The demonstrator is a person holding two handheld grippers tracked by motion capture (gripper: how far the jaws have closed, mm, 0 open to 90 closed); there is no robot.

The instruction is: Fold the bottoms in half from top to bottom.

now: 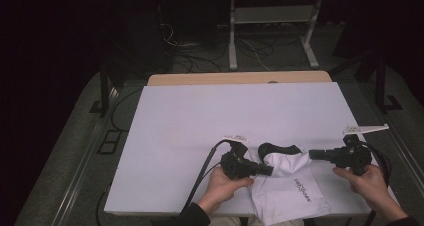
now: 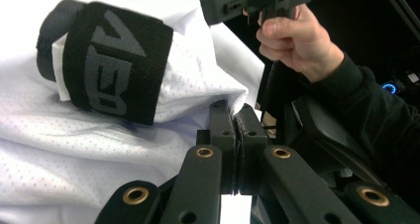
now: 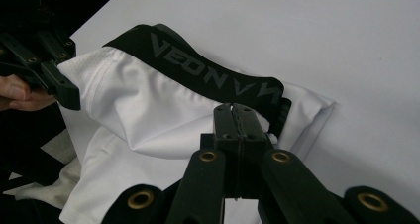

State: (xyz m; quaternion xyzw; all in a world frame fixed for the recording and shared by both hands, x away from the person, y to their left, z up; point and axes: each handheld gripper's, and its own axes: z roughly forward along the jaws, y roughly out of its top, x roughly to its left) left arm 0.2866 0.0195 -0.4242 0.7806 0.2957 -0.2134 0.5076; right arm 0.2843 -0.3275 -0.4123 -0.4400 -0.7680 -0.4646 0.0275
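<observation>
A pair of white mesh shorts (image 1: 290, 183) with a black waistband (image 1: 276, 149) lies at the near edge of the white tabletop (image 1: 200, 126), bunched up, part of it drooping over the edge toward the person. The left tongs (image 1: 267, 170) have their jaws pressed together on a fold of the white cloth at the shorts' left side; in the left gripper view the fabric rises to a peak right where the jaws meet. The right tongs (image 1: 314, 154) sit at the shorts' right side, and in the right gripper view their jaws are together too, with the tips just under the waistband (image 3: 218, 80); I cannot tell for sure whether they have cloth pinched or are only resting against it, though it looks like a thin bit is caught. To my eye the job in hand is spreading or straightening the shorts. To do it well, I'd keep both grips near the waistband, draw the hands apart evenly so the band pulls taut without slipping out, and lift a little so the hanging part clears the table edge rather than dragging. The mesh looks slippery, so a shallow pinch may let go. As for containers, there are none on the tabletop, nothing that holds anything; the shorts are the one loose thing there.
</observation>
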